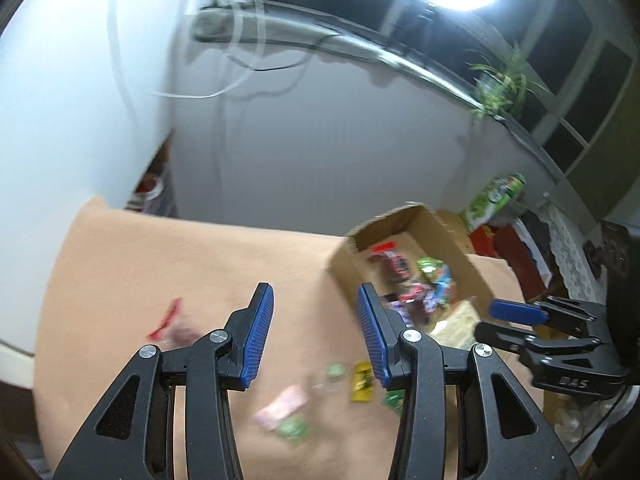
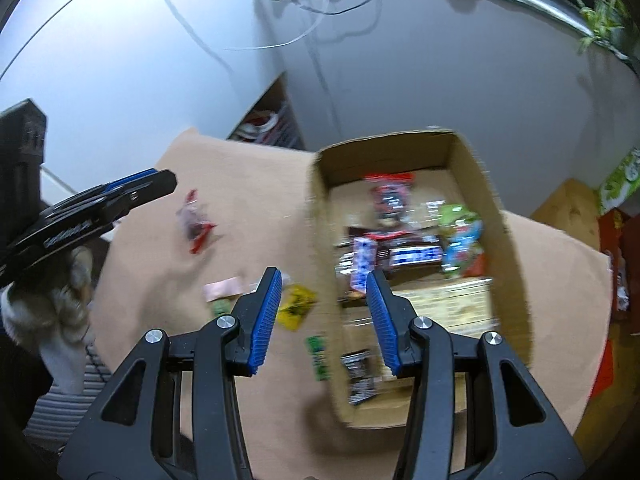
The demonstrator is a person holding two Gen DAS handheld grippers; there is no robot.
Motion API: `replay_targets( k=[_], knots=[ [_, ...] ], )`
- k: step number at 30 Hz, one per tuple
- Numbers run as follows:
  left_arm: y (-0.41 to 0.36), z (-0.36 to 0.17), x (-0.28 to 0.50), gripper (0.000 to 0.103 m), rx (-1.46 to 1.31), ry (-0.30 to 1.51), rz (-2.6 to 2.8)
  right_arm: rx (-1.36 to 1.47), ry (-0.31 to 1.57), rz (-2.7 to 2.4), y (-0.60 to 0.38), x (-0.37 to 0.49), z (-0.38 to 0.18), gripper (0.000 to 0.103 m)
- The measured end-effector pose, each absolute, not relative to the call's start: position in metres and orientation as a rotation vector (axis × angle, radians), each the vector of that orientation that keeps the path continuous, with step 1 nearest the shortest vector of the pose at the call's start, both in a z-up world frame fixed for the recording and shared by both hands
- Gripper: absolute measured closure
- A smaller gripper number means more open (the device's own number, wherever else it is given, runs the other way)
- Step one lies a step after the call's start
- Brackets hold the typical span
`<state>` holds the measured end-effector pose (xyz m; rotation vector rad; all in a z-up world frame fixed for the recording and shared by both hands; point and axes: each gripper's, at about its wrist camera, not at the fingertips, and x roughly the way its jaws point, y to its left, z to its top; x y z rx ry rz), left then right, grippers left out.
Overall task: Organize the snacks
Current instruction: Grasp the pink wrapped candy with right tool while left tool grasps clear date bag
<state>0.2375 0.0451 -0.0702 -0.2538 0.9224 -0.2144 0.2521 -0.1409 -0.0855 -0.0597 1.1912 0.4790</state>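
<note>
An open cardboard box holds several snack packets; it also shows in the left wrist view. Loose snacks lie on the tan tablecloth left of it: a red-ended packet, a pink packet, a yellow packet and a green packet. My left gripper is open and empty above the cloth, over the pink packet and yellow packet. My right gripper is open and empty above the box's left wall. Both views are motion-blurred.
A white wall stands behind the table. A green carton and red boxes sit at the far right. A shelf with red items is behind the table's far corner. A potted plant stands on the sill.
</note>
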Motion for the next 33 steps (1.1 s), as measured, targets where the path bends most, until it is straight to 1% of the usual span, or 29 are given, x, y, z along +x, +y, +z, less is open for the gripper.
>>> replay_targets(
  k=[4,9,19,24,33],
  knots=[
    [0.075,-0.082,0.229,0.061,-0.283,0.947,-0.16,-0.081,1.221,0.546,-0.11,0.237,-0.096,0.057],
    [0.102,-0.102,0.218,0.061,-0.336,0.99,-0.116,-0.039,1.309,0.614,-0.078,0.224,-0.125,0.057],
    [0.118,-0.13,0.216,0.061,-0.448,1.062,-0.129,0.212,1.523,0.555,-0.051,0.241,-0.197,0.057],
    [0.118,-0.143,0.224,0.061,-0.511,1.1,-0.152,0.305,1.594,0.512,-0.042,0.254,-0.221,0.057],
    [0.126,-0.162,0.241,0.061,-0.645,1.144,-0.156,0.202,1.593,0.462,-0.013,0.257,-0.229,0.057]
  ],
)
